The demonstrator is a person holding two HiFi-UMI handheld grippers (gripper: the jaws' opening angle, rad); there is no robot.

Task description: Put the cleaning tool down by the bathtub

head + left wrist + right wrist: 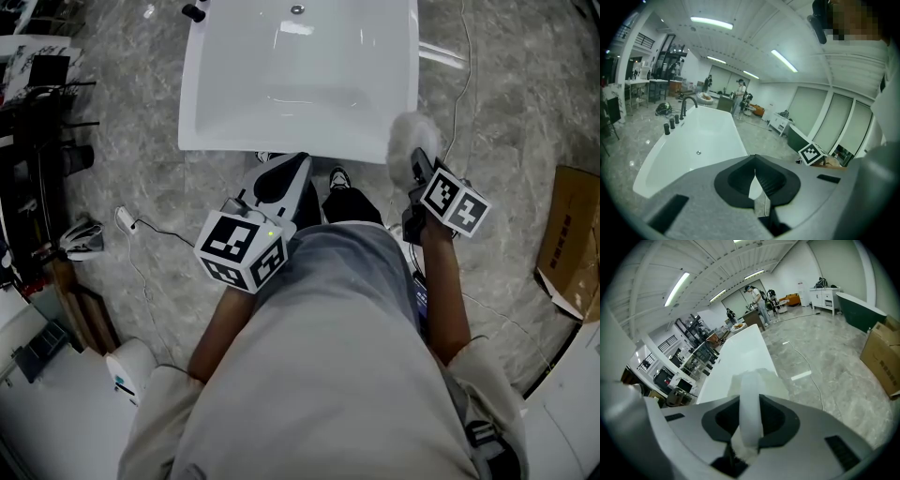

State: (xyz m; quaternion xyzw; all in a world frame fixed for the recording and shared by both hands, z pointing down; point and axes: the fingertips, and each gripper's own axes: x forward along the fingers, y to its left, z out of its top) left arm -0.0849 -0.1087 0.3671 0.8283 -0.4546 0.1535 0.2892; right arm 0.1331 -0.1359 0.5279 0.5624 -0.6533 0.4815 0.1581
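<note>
Cleaning tool (410, 141), a white fluffy-headed item on a pale handle, is not yet set down: it is carried off the floor in the right gripper (419, 164), above the near right corner of the white bathtub (281, 145). No part of the tool is seen to touch the grey marbled floor (497, 103) or the tub rim. The carrying part of the task is judged to be close to done, since the tub is already just ahead of the person. What is left is judged to be 2 things: the tool is to be lowered to the floor beside the tub, and the grip is then to be let go.

In the right gripper view, the right gripper (750, 401) is seen clamped on the tool's handle, with the jaws held partly apart by it and the fluffy head (757, 380) sticking out past the tips toward the bathtub (740, 352).

In the left gripper view, the left gripper (755, 171) is seen closed with nothing gripped; only the bathtub (703, 136) is visible beyond its tips. In the head view, the left gripper (295, 169) is held near the tub's near edge, well apart from the tool.
</note>
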